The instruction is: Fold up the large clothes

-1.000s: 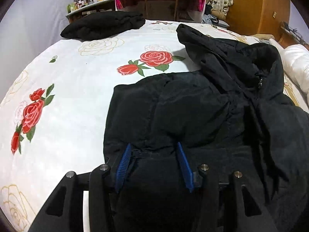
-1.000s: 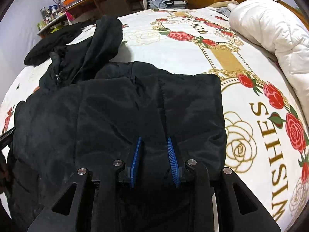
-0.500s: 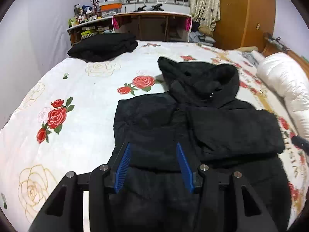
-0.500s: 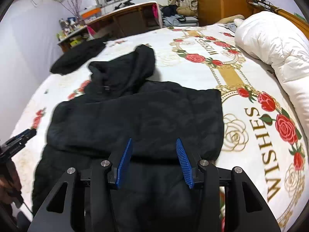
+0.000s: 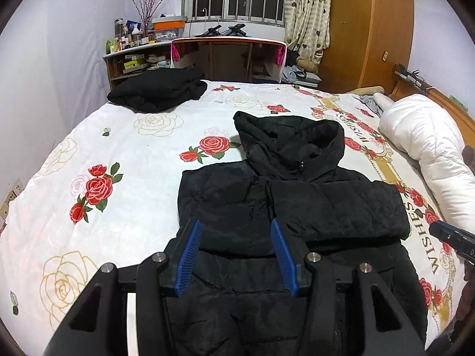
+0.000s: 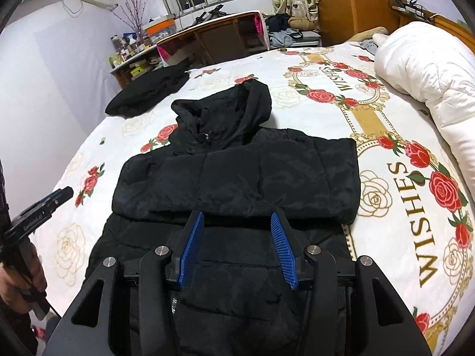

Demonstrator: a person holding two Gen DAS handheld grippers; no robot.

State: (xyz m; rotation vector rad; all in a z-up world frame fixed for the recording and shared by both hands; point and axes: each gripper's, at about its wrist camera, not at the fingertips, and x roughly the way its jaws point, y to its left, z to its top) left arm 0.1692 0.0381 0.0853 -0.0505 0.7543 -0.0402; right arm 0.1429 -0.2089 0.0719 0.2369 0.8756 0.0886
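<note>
Black jacket (image 5: 297, 207) sleeves folded, left gripper (image 5: 236, 255) and right gripper (image 6: 236, 247) tilted downward above it, jaws apart, empty.

Blk jacket (image 5: 297, 207), rose-print sheet (image 5: 118, 154).

The right gripper (image 6: 236, 246) hangs above a black padded hooded jacket (image 6: 237, 172) with its blue ribbed fingers (image 6: 193, 246) apart and nothing between them. Beyond the fingertips, the jacket's sleeves lie folded across its chest on the rose-printed white bedspread (image 6: 386, 192). Left of the fingers, the left gripper (image 6: 38, 210) sits in a hand (image 6: 17, 279).
</note>
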